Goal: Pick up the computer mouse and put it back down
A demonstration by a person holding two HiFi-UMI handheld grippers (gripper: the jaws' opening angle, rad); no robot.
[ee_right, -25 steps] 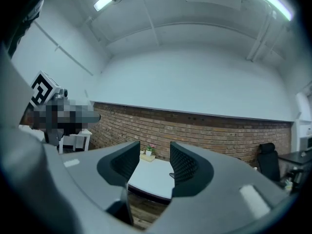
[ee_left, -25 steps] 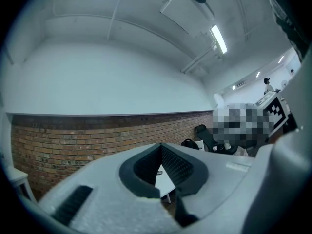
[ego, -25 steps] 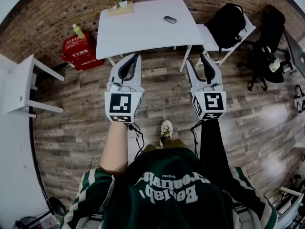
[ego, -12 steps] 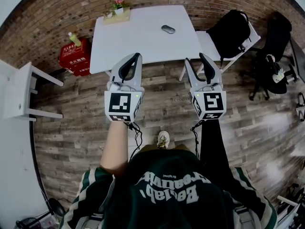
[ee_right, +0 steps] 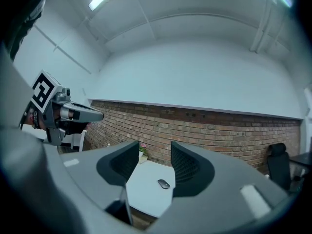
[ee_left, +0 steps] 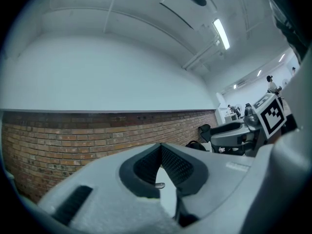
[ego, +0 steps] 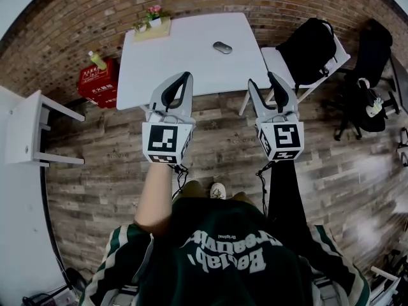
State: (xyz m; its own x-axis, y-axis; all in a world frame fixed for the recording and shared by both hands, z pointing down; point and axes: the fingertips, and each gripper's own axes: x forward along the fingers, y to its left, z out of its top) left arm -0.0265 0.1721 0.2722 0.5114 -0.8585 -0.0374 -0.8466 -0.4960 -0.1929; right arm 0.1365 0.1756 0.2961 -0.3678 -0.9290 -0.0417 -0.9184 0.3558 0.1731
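Head view: the computer mouse (ego: 222, 47) lies on the white table (ego: 172, 62), toward its far right part. Left gripper view: the left gripper (ee_left: 161, 146) has its tips touching and holds nothing. Right gripper view: the right gripper (ee_right: 155, 146) has its jaws apart and empty, with the distant mouse showing between them.

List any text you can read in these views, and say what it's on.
Shirt: large white lettering, upside down to the camera, not reliably readable.
Red crate beside the table: white characters, too small to read.
Nothing else legible.
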